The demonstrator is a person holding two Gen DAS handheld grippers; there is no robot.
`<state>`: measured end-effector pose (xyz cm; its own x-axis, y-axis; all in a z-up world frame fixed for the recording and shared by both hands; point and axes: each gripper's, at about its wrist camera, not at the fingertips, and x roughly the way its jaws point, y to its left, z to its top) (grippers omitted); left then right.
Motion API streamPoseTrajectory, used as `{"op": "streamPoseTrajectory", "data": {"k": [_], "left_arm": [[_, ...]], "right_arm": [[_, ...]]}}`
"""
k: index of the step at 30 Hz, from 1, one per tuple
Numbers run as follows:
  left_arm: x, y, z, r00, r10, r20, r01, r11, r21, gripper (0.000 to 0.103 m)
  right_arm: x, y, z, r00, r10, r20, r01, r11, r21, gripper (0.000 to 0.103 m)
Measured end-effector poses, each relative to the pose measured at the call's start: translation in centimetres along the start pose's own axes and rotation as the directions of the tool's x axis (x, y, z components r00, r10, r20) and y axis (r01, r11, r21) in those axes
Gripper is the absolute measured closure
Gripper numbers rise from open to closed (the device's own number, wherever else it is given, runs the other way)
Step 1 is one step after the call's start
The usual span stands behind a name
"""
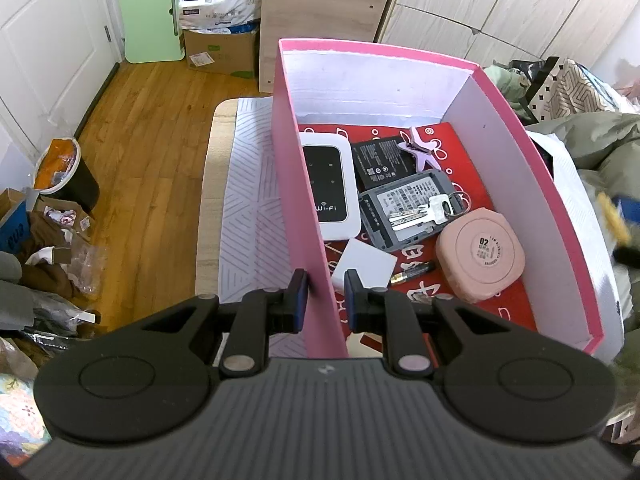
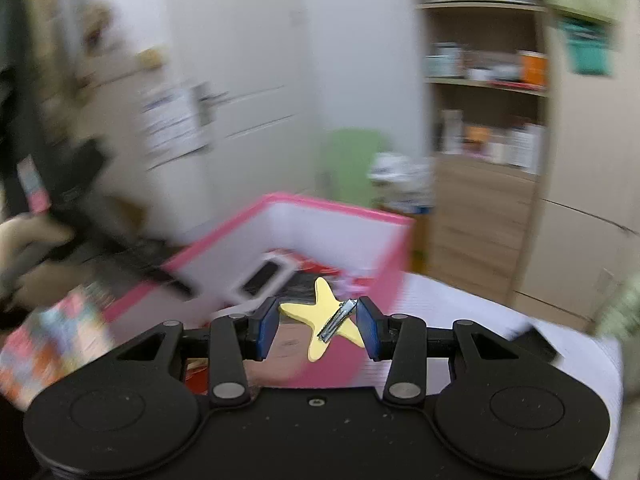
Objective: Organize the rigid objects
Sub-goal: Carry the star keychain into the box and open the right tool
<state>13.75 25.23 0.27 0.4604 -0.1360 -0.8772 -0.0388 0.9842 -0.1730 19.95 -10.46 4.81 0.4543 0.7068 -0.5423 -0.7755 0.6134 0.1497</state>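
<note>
A pink box [image 1: 298,200] with white inner walls stands on the table. My left gripper [image 1: 326,300] straddles its left wall, one finger on each side, with a gap to the wall. Inside lie a white Wi-Fi router [image 1: 330,184], a black battery [image 1: 382,158], a grey device with keys [image 1: 416,210] on it, a pink round case [image 1: 480,254], a white card [image 1: 366,268], a small battery [image 1: 412,273] and a pink star clip [image 1: 420,146]. My right gripper [image 2: 318,326] holds a yellow star hair clip [image 2: 326,318] just before the box [image 2: 384,272]; that view is blurred.
The box sits on a striped pale mat [image 1: 252,200] on a wooden table. Wood floor with bags and a bin [image 1: 66,172] lies left. Bedding and clothes [image 1: 592,140] lie right. A cabinet [image 1: 320,20] stands behind.
</note>
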Motion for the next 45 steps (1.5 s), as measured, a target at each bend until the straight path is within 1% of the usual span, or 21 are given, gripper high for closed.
{"op": "streamPoseTrajectory", "data": {"k": [2, 3, 5, 7, 12, 14, 16, 17, 19, 21, 25, 29, 31, 33, 35, 38, 40, 43, 45], "left_arm": [[-0.1, 0.0, -0.1, 1.000, -0.001, 0.004, 0.001, 1.000, 0.001, 0.086], [-0.1, 0.0, -0.1, 1.000, -0.001, 0.006, 0.001, 1.000, 0.001, 0.086], [-0.1, 0.1, -0.1, 1.000, -0.002, 0.008, 0.001, 1.000, 0.002, 0.086], [-0.1, 0.2, -0.1, 1.000, -0.004, 0.011, 0.004, 1.000, -0.002, 0.086], [-0.2, 0.5, -0.2, 1.000, -0.013, 0.015, 0.013, 1.000, -0.007, 0.086], [-0.3, 0.5, -0.2, 1.000, -0.014, 0.016, 0.014, 1.000, -0.007, 0.086], [-0.3, 0.6, -0.2, 1.000, -0.015, 0.017, 0.015, 1.000, -0.008, 0.086], [-0.3, 0.6, -0.2, 1.000, -0.016, 0.017, 0.016, 1.000, -0.008, 0.086], [-0.3, 0.6, -0.2, 1.000, -0.017, 0.016, 0.017, 1.000, -0.009, 0.086], [-0.3, 0.6, -0.2, 1.000, -0.018, 0.017, 0.018, 1.000, -0.010, 0.086], [-0.3, 0.6, -0.1, 1.000, -0.018, 0.016, 0.018, 1.000, -0.012, 0.086], [-0.3, 0.6, 0.0, 1.000, -0.020, 0.016, 0.020, 1.000, -0.019, 0.086], [-0.2, 0.6, 0.0, 1.000, -0.021, 0.016, 0.021, 1.000, -0.022, 0.086], [-0.2, 0.6, 0.0, 1.000, -0.019, 0.016, 0.020, 1.000, -0.023, 0.086], [-0.2, 0.6, 0.0, 1.000, -0.020, 0.015, 0.020, 0.999, -0.024, 0.086], [-0.2, 0.6, 0.0, 1.000, -0.020, 0.016, 0.020, 0.999, -0.026, 0.086], [-0.2, 0.6, 0.0, 1.000, -0.022, 0.016, 0.023, 0.999, -0.029, 0.086], [-0.2, 0.7, 0.0, 1.000, -0.022, 0.016, 0.023, 0.999, -0.036, 0.086], [-0.2, 0.7, 0.1, 1.000, -0.021, 0.013, 0.021, 0.999, -0.038, 0.086]], "right_arm": [[0.9, 1.3, 0.4, 0.996, 0.055, -0.064, -0.059, 0.996, -0.071, 0.055], [1.5, 1.7, 0.5, 0.990, 0.098, -0.102, -0.106, 0.991, -0.078, 0.055], [2.8, 2.1, 0.7, 0.967, 0.184, -0.174, -0.195, 0.980, -0.046, 0.055], [4.0, 2.4, 0.6, 0.946, 0.224, -0.233, -0.236, 0.972, -0.022, 0.055], [6.3, 3.2, 0.3, 0.916, 0.213, -0.341, -0.231, 0.973, -0.013, 0.055], [6.9, 3.7, 0.1, 0.911, 0.177, -0.373, -0.207, 0.978, -0.041, 0.055], [7.2, 4.2, -0.3, 0.913, 0.112, -0.392, -0.165, 0.981, -0.103, 0.054], [7.3, 4.4, -0.5, 0.913, 0.102, -0.395, -0.162, 0.979, -0.122, 0.054], [7.3, 4.4, -0.6, 0.913, 0.101, -0.396, -0.163, 0.979, -0.126, 0.054], [7.1, 4.2, -0.6, 0.916, 0.090, -0.392, -0.148, 0.982, -0.120, 0.049], [5.7, 3.5, -0.1, 0.932, 0.099, -0.348, -0.138, 0.987, -0.088, 0.045], [3.3, 2.5, 0.3, 0.961, 0.092, -0.260, -0.114, 0.991, -0.068, 0.044], [2.0, 1.6, 0.2, 0.977, 0.080, -0.198, -0.090, 0.995, -0.046, 0.041], [0.8, 0.5, 0.0, 0.989, 0.056, -0.139, -0.060, 0.998, -0.022, 0.038], [-0.1, -0.7, -0.3, 0.995, 0.012, -0.096, -0.011, 1.000, 0.003, 0.038], [-0.9, -2.8, -1.1, 0.995, -0.063, -0.079, 0.069, 0.995, 0.069, 0.037], [-1.2, -3.9, -1.8, 0.993, -0.091, -0.072, 0.098, 0.989, 0.110, 0.037], [-1.1, -4.6, -3.0, 0.984, -0.162, -0.075, 0.169, 0.980, 0.109, 0.037], [-0.6, -4.8, -3.8, 0.975, -0.209, -0.077, 0.215, 0.973, 0.080, 0.034]]}}
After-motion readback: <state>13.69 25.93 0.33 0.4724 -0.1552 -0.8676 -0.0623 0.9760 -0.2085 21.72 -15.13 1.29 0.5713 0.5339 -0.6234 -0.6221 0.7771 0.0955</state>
